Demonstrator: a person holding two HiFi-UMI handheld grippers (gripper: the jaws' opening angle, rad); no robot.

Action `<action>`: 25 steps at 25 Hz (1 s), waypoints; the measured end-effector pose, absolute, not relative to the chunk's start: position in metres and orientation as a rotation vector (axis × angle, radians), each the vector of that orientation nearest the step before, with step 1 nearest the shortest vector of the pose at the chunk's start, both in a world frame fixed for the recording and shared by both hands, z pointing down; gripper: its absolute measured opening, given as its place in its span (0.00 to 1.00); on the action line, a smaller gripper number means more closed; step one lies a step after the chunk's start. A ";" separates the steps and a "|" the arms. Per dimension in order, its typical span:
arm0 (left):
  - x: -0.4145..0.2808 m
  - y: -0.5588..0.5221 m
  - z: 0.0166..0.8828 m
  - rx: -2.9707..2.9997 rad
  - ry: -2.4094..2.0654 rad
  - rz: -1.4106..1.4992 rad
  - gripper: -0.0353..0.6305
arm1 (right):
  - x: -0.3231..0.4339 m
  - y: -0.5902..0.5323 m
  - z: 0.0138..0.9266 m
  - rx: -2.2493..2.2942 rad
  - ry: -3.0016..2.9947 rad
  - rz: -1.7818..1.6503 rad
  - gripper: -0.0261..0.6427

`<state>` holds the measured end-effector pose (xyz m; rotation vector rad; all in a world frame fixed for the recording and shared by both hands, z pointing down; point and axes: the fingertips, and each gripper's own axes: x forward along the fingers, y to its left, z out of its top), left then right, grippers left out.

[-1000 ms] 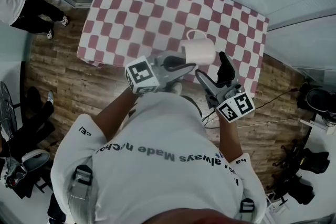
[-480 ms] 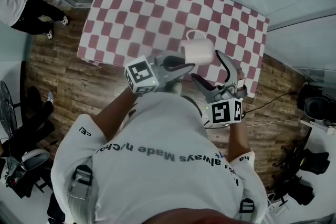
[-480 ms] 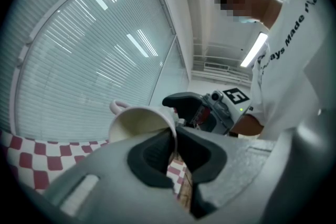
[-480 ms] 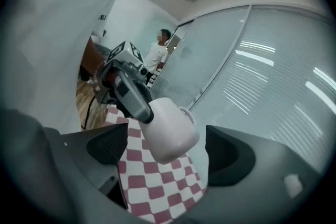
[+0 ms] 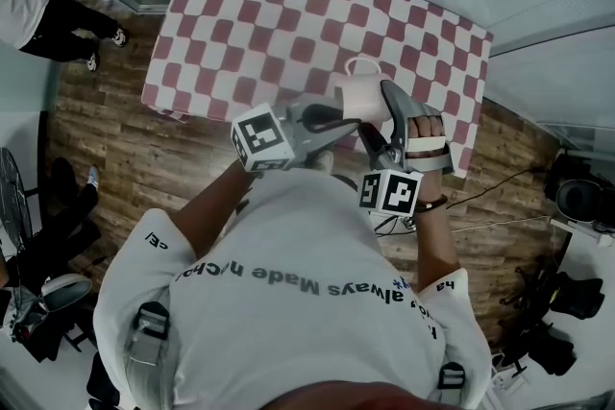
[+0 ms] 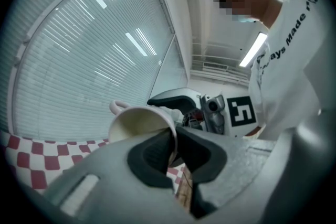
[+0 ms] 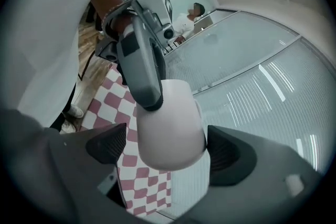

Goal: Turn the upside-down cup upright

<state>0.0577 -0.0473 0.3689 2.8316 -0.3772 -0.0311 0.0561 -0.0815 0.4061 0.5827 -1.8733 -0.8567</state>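
My left gripper [image 6: 173, 153] is clamped shut on the cup [image 6: 139, 124]. One dark pad sits inside the mouth and the other against the outer wall, so the rim is pinched between them. My right gripper [image 7: 165, 148] stands wide open with the cup's closed end between its jaws. The pad on the left of its view is clear of the cup, with checked cloth showing in the gap. The other pad is just beside the wall, and I cannot tell whether it touches.

The cup [image 5: 363, 94] hangs in the air over the near right edge of the table [image 5: 250, 24], not resting on it. It lies on its side with its long axis roughly level. The mouth faces back along my left gripper [image 5: 341, 122] and the rounded base points at my right gripper [image 5: 382, 122]. Its loop handle points away from me, toward the far side of the table.

In the left gripper view I look into the mouth and see only a bare, cream-coloured inner wall. The cup [image 7: 169, 126] is smooth, glossy and pale, a plain cylinder with a softly rounded bottom edge.

The table wears a cloth of red and white squares. Beside the table, the floor [image 5: 115, 149] is wood plank, and slatted blinds [image 6: 79, 60] stand beyond the table.
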 end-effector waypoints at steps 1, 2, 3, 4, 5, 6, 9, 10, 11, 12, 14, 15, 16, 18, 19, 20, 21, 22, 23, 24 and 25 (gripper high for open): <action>0.058 -0.047 0.369 2.831 -0.375 -0.029 0.09 | 0.056 -0.083 0.406 0.586 -1.859 -0.866 0.77; 0.059 -0.046 0.368 2.832 -0.371 -0.026 0.09 | 0.055 -0.085 0.406 0.589 -1.848 -0.874 0.77; 0.059 -0.045 0.368 2.833 -0.365 -0.022 0.09 | 0.055 -0.086 0.406 0.592 -1.839 -0.881 0.77; 0.060 -0.044 0.367 2.835 -0.359 -0.020 0.09 | 0.054 -0.087 0.407 0.593 -1.831 -0.888 0.77; 0.061 -0.043 0.367 2.836 -0.353 -0.020 0.09 | 0.053 -0.088 0.407 0.593 -1.823 -0.895 0.77; 0.062 -0.042 0.367 2.837 -0.349 -0.021 0.09 | 0.052 -0.089 0.408 0.593 -1.815 -0.902 0.76; 0.065 -0.041 0.367 2.841 -0.341 -0.019 0.09 | 0.052 -0.092 0.408 0.605 -1.795 -0.921 0.72; 0.065 -0.041 0.367 2.843 -0.340 -0.014 0.09 | 0.052 -0.093 0.407 0.610 -1.795 -0.924 0.72; 0.065 -0.042 0.368 2.845 -0.341 -0.010 0.09 | 0.051 -0.093 0.407 0.613 -1.799 -0.925 0.71; 0.064 -0.042 0.368 2.846 -0.342 -0.012 0.09 | 0.051 -0.093 0.408 0.617 -1.803 -0.926 0.71; 0.062 -0.043 0.367 2.844 -0.350 -0.021 0.09 | 0.049 -0.093 0.408 0.628 -1.815 -0.921 0.71; 0.062 -0.043 0.366 2.844 -0.359 -0.028 0.09 | 0.048 -0.094 0.407 0.638 -1.825 -0.913 0.71; 0.061 -0.044 0.365 2.844 -0.372 -0.038 0.10 | 0.048 -0.094 0.406 0.650 -1.838 -0.903 0.71; 0.058 -0.047 0.361 2.837 -0.405 -0.065 0.15 | 0.048 -0.095 0.404 0.677 -1.863 -0.879 0.71; 0.055 -0.048 0.360 2.833 -0.426 -0.082 0.19 | 0.048 -0.096 0.403 0.692 -1.875 -0.866 0.71; 0.052 -0.051 0.359 2.831 -0.453 -0.101 0.22 | 0.049 -0.097 0.402 0.709 -1.888 -0.851 0.71; 0.048 -0.053 0.358 2.831 -0.484 -0.120 0.24 | 0.049 -0.098 0.402 0.726 -1.901 -0.836 0.71; 0.044 -0.055 0.358 2.830 -0.516 -0.141 0.27 | 0.049 -0.099 0.402 0.745 -1.915 -0.818 0.71; 0.040 -0.057 0.357 2.829 -0.549 -0.163 0.31 | 0.049 -0.099 0.402 0.765 -1.934 -0.796 0.71; 0.036 -0.059 0.357 2.827 -0.581 -0.184 0.34 | 0.049 -0.099 0.401 0.787 -1.959 -0.769 0.71; 0.032 -0.061 0.356 2.825 -0.613 -0.203 0.37 | 0.049 -0.098 0.400 0.812 -1.988 -0.742 0.71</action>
